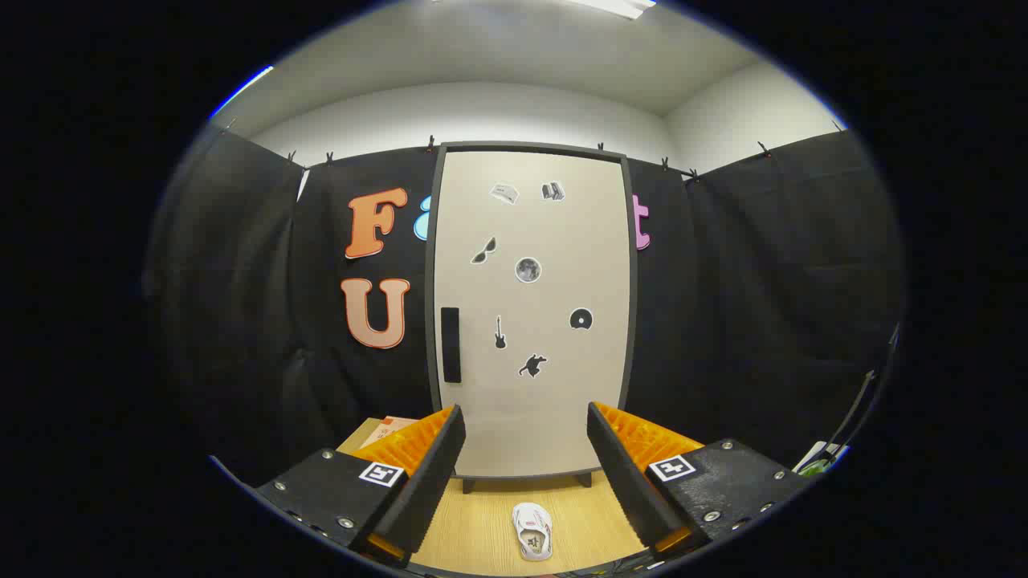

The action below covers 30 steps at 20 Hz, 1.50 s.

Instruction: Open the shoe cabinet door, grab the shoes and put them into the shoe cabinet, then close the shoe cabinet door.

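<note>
my gripper (526,474) is released, fingers spread wide, holding nothing. between them, low on the floor (474,530), lies the shoe (532,531), well short of the cabinet. beyond the fingers stands the cabinet (532,321), door shut, its dark handle (450,344) on the left edge. step in hand, as i judge: opening the door. next move calls for reaching to that handle and pulling.
</note>
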### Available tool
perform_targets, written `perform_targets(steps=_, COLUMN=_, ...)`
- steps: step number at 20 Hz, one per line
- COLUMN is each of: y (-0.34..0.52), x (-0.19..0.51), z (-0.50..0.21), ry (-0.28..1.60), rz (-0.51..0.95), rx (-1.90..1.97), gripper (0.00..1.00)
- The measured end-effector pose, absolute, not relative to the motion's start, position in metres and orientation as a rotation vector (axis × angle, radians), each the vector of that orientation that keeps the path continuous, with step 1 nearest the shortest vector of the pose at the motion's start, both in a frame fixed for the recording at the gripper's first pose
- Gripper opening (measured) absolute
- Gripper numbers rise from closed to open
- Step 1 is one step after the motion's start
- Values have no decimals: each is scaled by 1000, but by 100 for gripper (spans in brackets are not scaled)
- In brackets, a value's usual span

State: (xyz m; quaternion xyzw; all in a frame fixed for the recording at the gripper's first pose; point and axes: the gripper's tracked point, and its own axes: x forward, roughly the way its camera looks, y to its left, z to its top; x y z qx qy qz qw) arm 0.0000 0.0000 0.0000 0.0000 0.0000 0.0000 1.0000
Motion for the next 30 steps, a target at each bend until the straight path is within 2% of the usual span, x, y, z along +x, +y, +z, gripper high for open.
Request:
perform_targets(steps=18, y=10, x=10, z=-5, ry=16, rz=-2, rx=9, gripper=95)
perform_targets(steps=25, y=55, x=51, z=-7, ry=8, rz=63, rx=7, gripper=95)
perform_targets(steps=30, y=92, x=110, z=-10, ry=9, rz=108, rx=2, gripper=95)
